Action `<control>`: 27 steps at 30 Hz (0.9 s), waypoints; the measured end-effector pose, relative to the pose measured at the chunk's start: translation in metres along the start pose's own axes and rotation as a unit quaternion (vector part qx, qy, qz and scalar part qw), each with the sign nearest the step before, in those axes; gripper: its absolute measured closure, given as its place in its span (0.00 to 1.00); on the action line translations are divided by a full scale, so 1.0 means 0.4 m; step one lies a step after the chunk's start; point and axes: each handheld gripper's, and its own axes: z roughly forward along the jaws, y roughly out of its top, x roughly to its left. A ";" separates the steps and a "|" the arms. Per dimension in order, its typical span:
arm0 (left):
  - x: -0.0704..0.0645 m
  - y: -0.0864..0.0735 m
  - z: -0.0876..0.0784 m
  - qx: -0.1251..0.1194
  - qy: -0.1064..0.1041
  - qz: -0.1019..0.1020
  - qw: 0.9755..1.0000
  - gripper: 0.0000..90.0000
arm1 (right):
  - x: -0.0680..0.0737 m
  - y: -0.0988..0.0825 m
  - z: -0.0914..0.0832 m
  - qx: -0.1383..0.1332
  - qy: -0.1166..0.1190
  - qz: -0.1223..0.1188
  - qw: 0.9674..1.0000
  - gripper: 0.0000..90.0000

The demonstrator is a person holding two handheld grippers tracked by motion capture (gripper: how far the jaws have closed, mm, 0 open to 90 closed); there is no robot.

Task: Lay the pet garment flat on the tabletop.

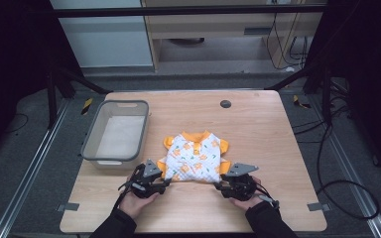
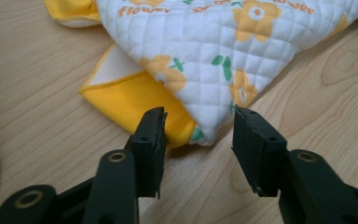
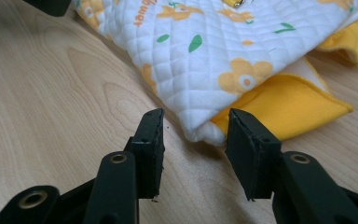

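While both hands sit low at the near edge of the desk [image 1: 278, 124], each gripper is lined up on a bottom corner of the little quilted baby shirt [image 1: 196, 157]. It lies flat around the middle of the desk, a bit toward the near edge, collar pointing at the far edge, white with orange flowers and orange trim.

Left gripper [image 1: 164, 181] is at the shirt's near-left corner. From the left gripper view, the jaws are about half open with the corner of the shirt [image 2: 205, 60] poking in between them. One jaw looks right up against the orange sleeve cuff [image 2: 130, 100], the other has a gap to the white fabric, so no real pinch.

Right gripper [image 1: 222, 186] mirrors that at the near-right corner. In the right gripper view its jaws are also about half open, the folded white corner of the shirt [image 3: 200, 56] sits in the gap, and the orange cuff [image 3: 284, 105] sticks out beside one jaw. Can't really tell if that jaw is touching cloth or just next to it. Neither looks clamped down, and the fabric lies flat on the wood.

Off near the left edge of the desk sits a grey plastic bin [image 1: 90, 144], well apart from the shirt. Small dark round grommet [image 1: 225, 104] near the far edge.
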 end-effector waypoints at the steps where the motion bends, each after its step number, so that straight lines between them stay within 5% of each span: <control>1: 0.002 0.000 0.002 0.003 0.000 -0.002 1.000 0.64 | -0.001 -0.001 0.003 0.005 -0.001 0.000 1.000 0.64; 7: 0.008 0.000 0.011 0.014 -0.002 -0.010 1.000 0.78 | -0.004 -0.001 0.012 0.013 -0.015 -0.014 1.000 0.76; 15: 0.012 0.004 0.010 0.022 -0.011 -0.014 1.000 0.89 | -0.003 0.006 0.009 0.024 -0.006 -0.018 1.000 0.92; 18: 0.014 0.007 -0.001 0.016 -0.023 -0.020 0.999 0.91 | -0.004 0.010 0.001 0.020 0.004 -0.011 1.000 0.99; 27: 0.005 0.021 -0.052 -0.020 -0.047 -0.020 0.998 0.93 | -0.018 0.017 -0.038 0.006 0.027 0.001 1.000 1.00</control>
